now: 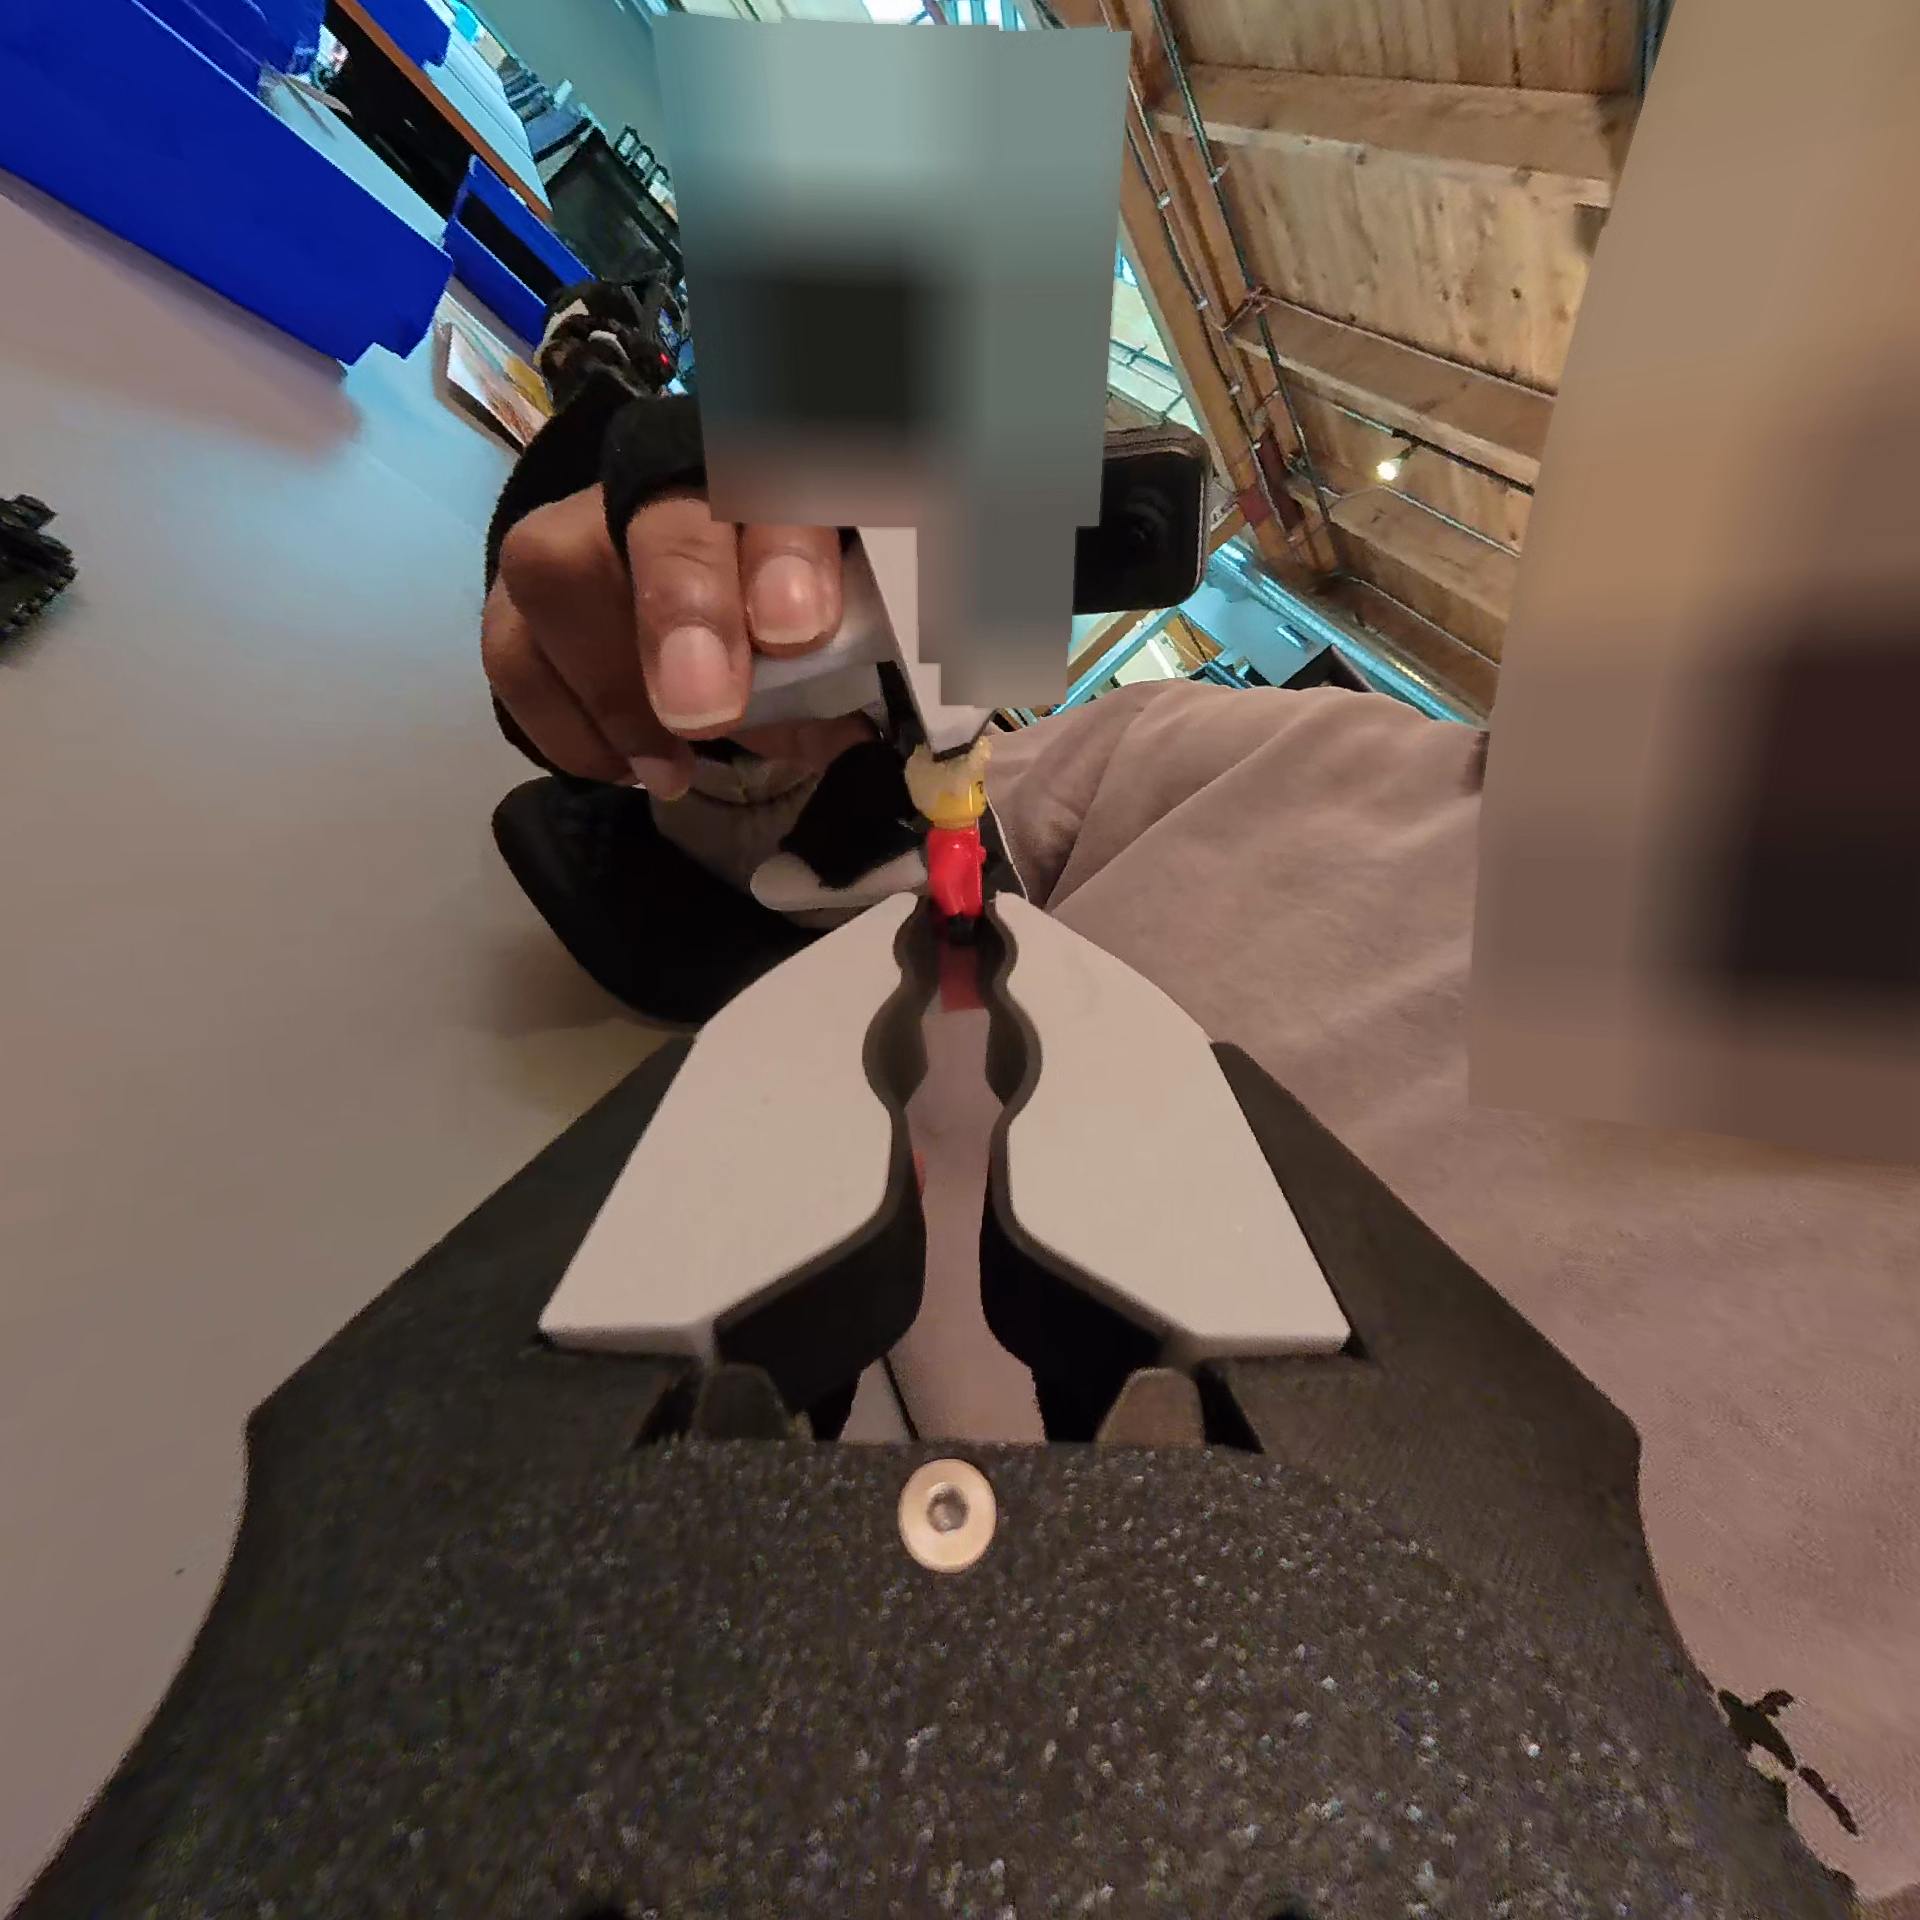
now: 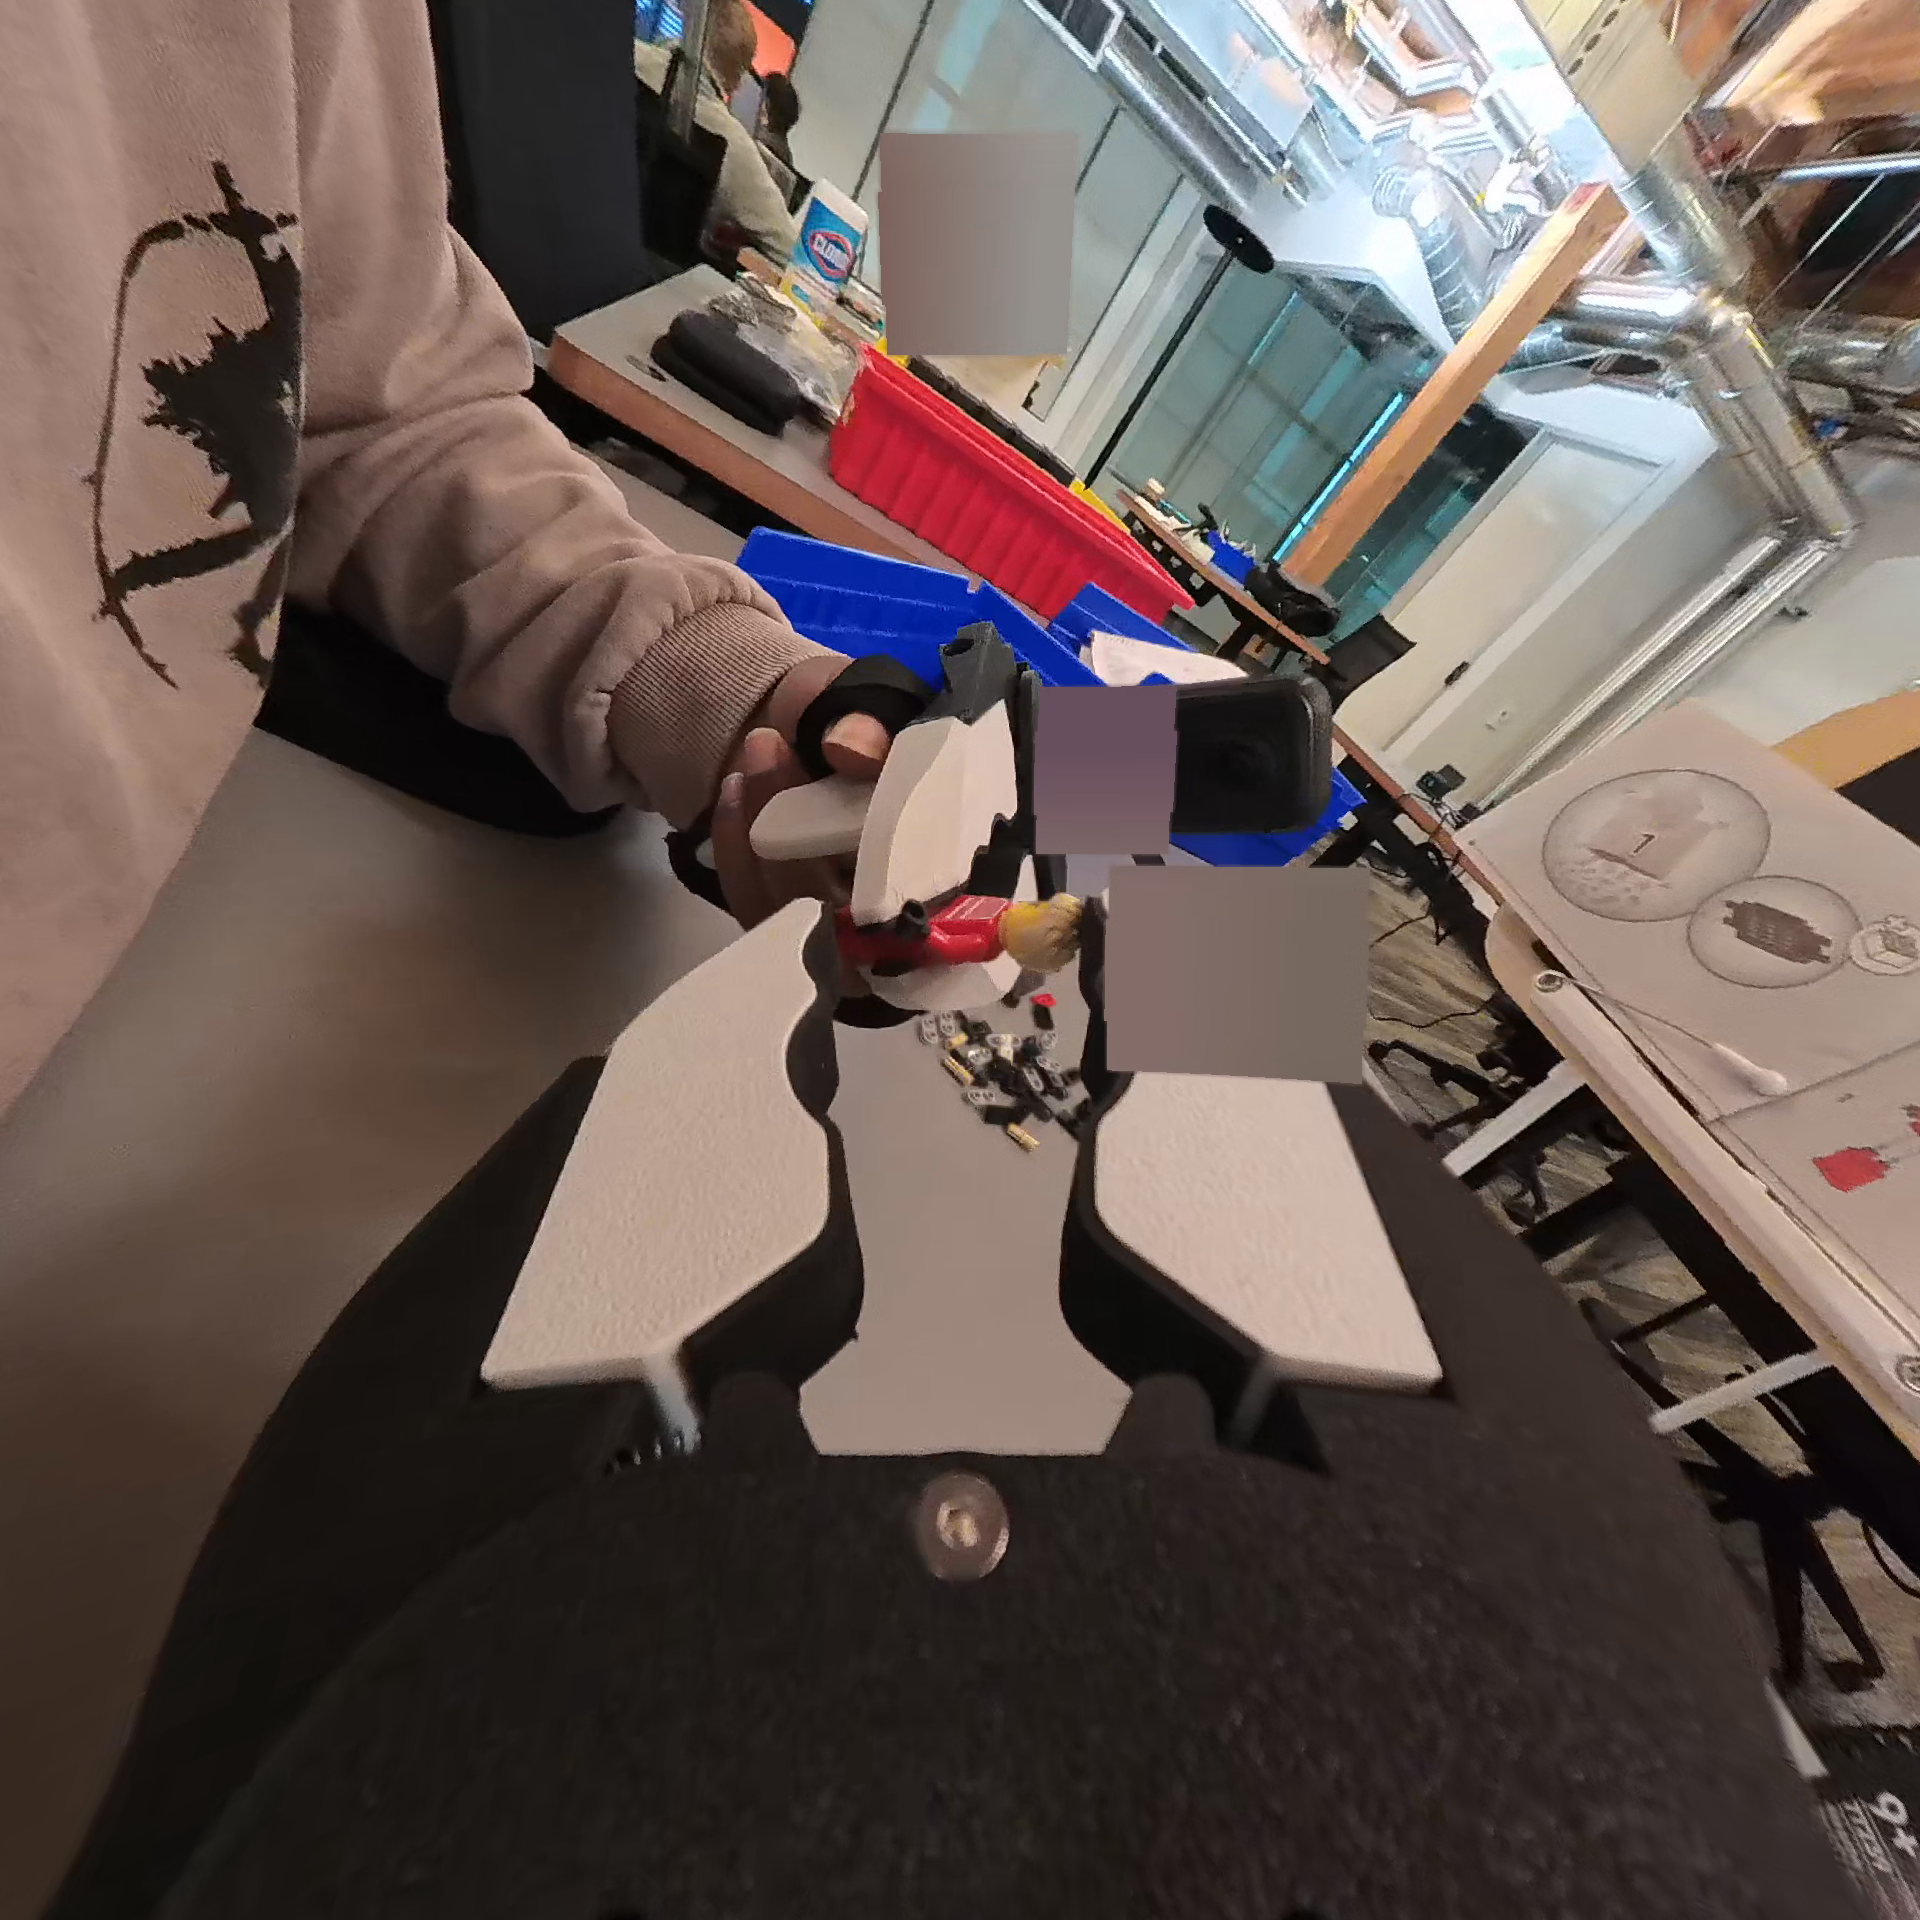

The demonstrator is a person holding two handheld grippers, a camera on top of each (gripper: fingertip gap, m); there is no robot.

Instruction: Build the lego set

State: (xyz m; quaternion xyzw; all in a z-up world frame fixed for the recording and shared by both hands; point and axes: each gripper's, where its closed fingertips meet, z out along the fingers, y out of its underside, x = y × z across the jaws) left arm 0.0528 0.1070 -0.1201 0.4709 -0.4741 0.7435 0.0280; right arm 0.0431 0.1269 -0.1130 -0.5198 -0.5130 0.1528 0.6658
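Inspector: Left gripper (image 1: pixel 954 920)?
Me: My fingers are pinched narrow on the red minifigure (image 1: pixel 956 852), held off the bench.
Inspector: Right gripper (image 2: pixel 961 997)?
Me: Spread wide (holding nothing); loose pieces (image 2: pixel 1003 1070) lie on the bench (image 2: pixel 364 1039) beyond.

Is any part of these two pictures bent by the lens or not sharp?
Left wrist view: wide-angle lens curves the table edge; minifigure at the fingers is sharp, blue bins soft. Right wrist view: ceiling pipes bow; loose pieces small, slightly soft.

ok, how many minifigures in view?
1. The minifigure is clamped by its legs in the left hand-held gripper. Others could be hidden in the loose parts, which are too small to tell.
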